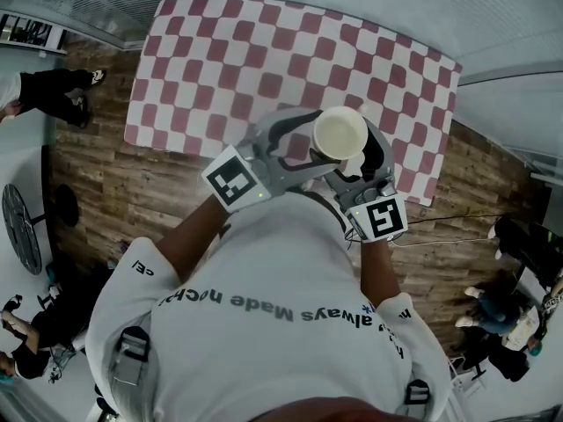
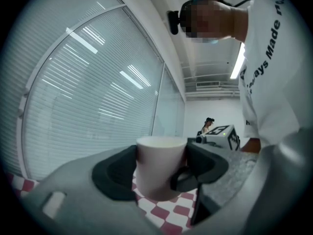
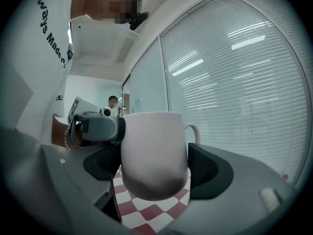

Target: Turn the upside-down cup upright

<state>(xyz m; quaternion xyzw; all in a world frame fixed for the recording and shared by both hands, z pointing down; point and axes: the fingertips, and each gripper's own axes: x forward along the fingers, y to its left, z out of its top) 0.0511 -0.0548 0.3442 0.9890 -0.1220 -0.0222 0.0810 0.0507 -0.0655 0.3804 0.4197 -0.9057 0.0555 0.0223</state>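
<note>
A pale mug (image 1: 339, 133) hangs upright, mouth up, above the near edge of the red-and-white checked table (image 1: 220, 60). Both grippers hold it from opposite sides. My left gripper (image 1: 303, 148) comes in from the left. In the left gripper view the mug (image 2: 159, 168) fills the gap, one pad on its wall, the other against its handle side. My right gripper (image 1: 354, 161) comes in from the right. In the right gripper view its dark pads press both sides of the mug (image 3: 154, 153), with the handle (image 3: 193, 131) turned to the far right. The checked cloth shows below the mug's base.
Wood-plank floor (image 1: 132, 192) surrounds the table. Glass walls with blinds (image 3: 234, 82) stand behind it. People stand at the left edge (image 1: 53, 90) and lower right (image 1: 501, 310). A round black object (image 1: 19, 227) sits on the floor at left.
</note>
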